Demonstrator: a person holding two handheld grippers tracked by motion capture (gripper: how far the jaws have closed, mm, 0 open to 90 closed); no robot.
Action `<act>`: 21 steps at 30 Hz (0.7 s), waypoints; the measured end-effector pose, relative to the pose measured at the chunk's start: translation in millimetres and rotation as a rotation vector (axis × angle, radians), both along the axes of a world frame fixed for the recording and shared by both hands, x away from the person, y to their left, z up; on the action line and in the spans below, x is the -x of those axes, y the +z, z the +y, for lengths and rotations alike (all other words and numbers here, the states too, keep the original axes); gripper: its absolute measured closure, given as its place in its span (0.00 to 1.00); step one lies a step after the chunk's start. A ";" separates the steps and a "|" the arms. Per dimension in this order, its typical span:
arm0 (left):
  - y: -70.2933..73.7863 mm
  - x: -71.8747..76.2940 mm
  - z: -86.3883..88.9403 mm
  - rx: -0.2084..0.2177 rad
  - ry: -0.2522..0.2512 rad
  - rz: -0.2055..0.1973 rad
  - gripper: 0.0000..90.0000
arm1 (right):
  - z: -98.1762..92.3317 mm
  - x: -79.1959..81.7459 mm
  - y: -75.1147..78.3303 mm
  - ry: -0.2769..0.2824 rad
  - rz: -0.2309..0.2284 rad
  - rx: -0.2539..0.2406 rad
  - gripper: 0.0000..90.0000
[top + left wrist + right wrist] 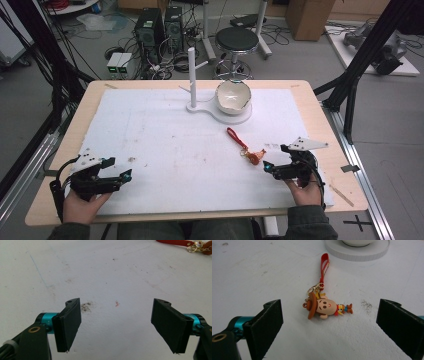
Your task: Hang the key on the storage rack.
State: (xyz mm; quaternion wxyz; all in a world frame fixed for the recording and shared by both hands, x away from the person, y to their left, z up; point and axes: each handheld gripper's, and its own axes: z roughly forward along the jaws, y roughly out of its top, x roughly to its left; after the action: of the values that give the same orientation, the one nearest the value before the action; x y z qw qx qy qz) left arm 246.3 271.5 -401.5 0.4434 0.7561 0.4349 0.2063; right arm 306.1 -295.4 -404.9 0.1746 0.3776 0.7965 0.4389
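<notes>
On the white mat, right of centre: keychain (325, 307) lies flat, just beyond right gripper (272, 169) | jaws wide open, empty | long axis, strap (324, 266) running far | left gripper (117, 175) open, empty, well apart; we judge right nearer.

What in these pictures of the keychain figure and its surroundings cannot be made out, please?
- Bowl: cut off by the top edge in the right gripper view; its inside there is unseen.
- Red strap: cut by the top edge in the left gripper view; the figure lies outside that picture.
- Keychain figure: too small in the high view for details.
- Right gripper: the gap between its fingers is too small in the high view.
</notes>
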 end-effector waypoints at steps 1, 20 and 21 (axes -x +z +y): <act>0.0 0.0 0.0 -0.003 -0.001 0.000 0.27 | 0.1 0.0 0.4 0.000 0.003 0.000 0.07; 0.2 -1.0 -2.4 -0.002 -0.006 0.003 0.28 | 11.5 -12.4 20.4 0.024 0.028 0.011 0.07; 0.3 -1.3 -2.1 -0.006 -0.007 0.002 0.28 | 12.2 -14.3 21.8 0.025 0.024 0.014 0.07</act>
State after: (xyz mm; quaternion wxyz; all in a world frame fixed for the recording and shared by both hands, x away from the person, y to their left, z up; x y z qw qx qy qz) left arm 247.6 269.4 -401.3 0.4417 0.7591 0.4320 0.2053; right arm 320.4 -283.2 -383.2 0.1624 0.3717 0.8061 0.4309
